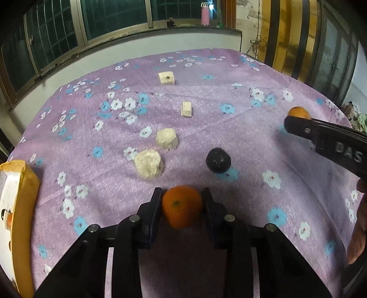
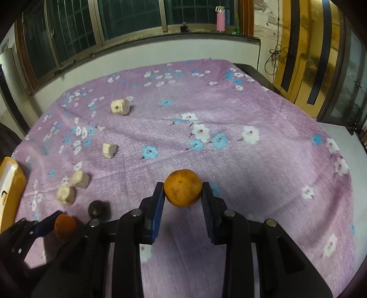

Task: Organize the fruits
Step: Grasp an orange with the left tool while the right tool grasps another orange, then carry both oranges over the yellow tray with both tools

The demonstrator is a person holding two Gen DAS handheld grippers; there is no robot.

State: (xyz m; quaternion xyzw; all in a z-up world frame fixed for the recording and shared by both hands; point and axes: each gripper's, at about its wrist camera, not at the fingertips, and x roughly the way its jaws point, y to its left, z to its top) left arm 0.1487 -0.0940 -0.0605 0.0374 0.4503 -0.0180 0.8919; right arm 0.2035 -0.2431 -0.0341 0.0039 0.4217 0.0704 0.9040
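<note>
An orange (image 1: 182, 209) sits between the fingers of my left gripper (image 1: 181, 192), and both pads press its sides, low over the purple flowered cloth (image 1: 229, 128). My right gripper (image 2: 182, 186) is shut on a second, paler orange (image 2: 183, 188) just above the cloth. In the left wrist view the right gripper (image 1: 297, 122) reaches in from the right with its orange (image 1: 298, 112) showing behind the finger. The right wrist view shows the left gripper (image 2: 63, 223) at the bottom left with its orange (image 2: 65, 225). A dark round fruit (image 1: 218, 163) lies on the cloth between the two.
Several pale beige chunks lie on the cloth: two rounded ones (image 1: 149, 164) (image 1: 167, 138) and two blocks (image 1: 187, 109) (image 1: 166, 78). A yellow-rimmed white tray (image 1: 25, 197) stands at the left edge. A hand (image 1: 357, 229) shows at the right. A pink bottle (image 1: 205, 15) stands on the windowsill.
</note>
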